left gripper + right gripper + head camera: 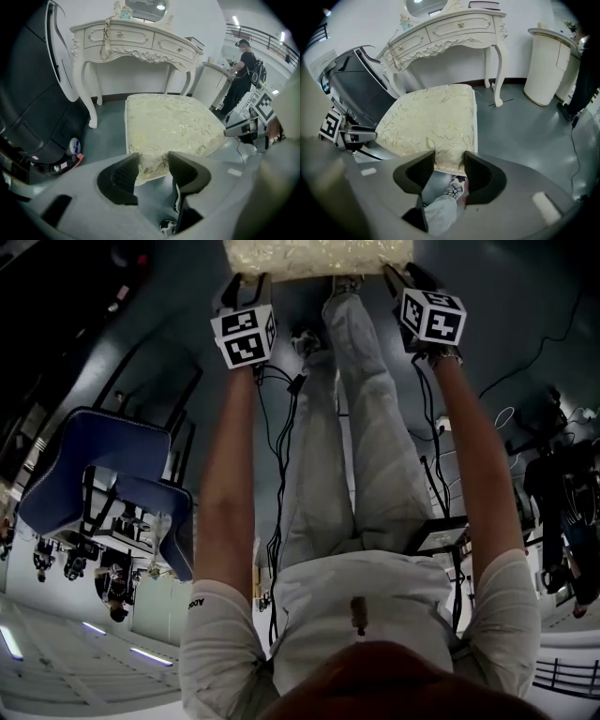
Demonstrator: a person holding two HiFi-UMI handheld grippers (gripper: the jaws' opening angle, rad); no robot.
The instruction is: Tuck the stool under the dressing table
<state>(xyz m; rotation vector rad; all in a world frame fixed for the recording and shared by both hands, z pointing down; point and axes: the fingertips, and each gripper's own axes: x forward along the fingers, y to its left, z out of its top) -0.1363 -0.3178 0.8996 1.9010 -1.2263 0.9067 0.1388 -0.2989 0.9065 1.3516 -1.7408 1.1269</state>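
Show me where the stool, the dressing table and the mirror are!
stool [168,124]: left gripper view, middle of its cushion top.
dressing table [136,37]: left gripper view, on a drawer front.
mirror [425,5]: right gripper view, on its glass.

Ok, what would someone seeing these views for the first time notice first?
The cream, gold-patterned stool fills the middle of both gripper views, its near edge clamped by the left gripper and the right gripper. Behind it stands the ornate white dressing table, with the stool not yet under it. A person in black stands at the right of the left gripper view.
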